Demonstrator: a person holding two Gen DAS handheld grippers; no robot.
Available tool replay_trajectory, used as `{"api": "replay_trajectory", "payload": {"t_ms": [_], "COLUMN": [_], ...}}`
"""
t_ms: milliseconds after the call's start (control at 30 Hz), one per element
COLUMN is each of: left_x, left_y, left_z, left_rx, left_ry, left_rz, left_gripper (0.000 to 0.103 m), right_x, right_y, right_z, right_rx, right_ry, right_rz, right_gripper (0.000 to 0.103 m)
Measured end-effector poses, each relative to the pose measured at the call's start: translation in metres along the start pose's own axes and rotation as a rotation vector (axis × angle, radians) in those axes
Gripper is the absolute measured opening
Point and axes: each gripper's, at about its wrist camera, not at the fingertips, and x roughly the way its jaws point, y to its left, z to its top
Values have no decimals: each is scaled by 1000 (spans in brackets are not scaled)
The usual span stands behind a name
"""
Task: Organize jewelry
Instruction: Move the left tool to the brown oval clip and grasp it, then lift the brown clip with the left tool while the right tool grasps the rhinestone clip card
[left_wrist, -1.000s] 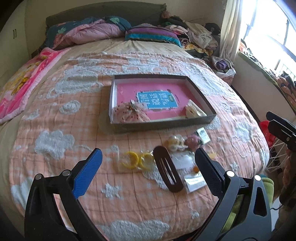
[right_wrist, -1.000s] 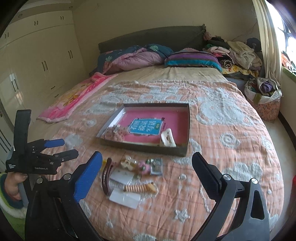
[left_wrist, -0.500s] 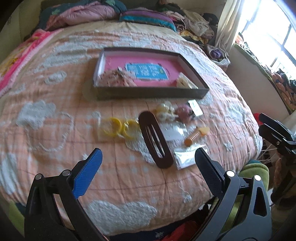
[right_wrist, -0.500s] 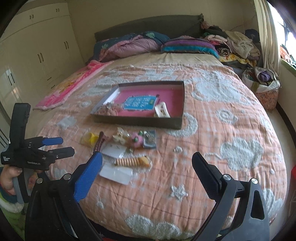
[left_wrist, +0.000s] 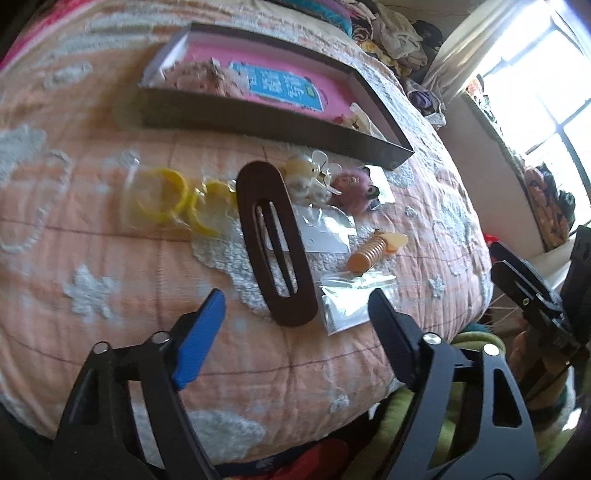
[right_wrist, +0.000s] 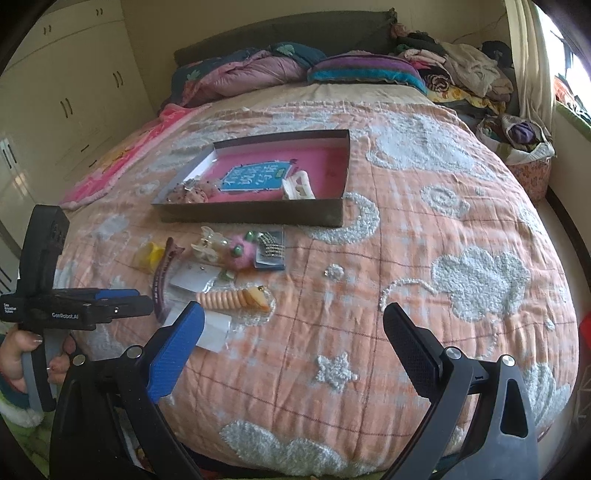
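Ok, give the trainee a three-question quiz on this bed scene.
1. True or false: the brown hair clip lies inside the box.
2. What lies nearest the clip?
A. yellow bangles
B. white claw clip
C. striped pillow
3. What is between the fingers of the left gripper, whose fingers are closing, and the right gripper?

Key:
1. False: it lies on the quilt, in front of the box.
2. A
3. Nothing: both are empty.
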Motion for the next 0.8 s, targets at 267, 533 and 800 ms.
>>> {"api": "replay_trajectory", "payload": {"t_ms": [267, 533, 800], "left_x": [21, 14, -14], "left_y": [0, 2, 4], "left_z": [8, 10, 13], "left_rx": [-33, 26, 69], "left_ry": [14, -35, -89], "left_rz": [-13, 52, 62], "left_gripper": [46, 25, 23], "right_x": [38, 88, 129], "right_y": [1, 8, 14], "right_z": [13, 28, 38], "right_rx": [-3, -36, -47], "right_ry": [62, 137, 177], "right_rz": [38, 31, 35], "right_gripper": [96, 78, 53]}}
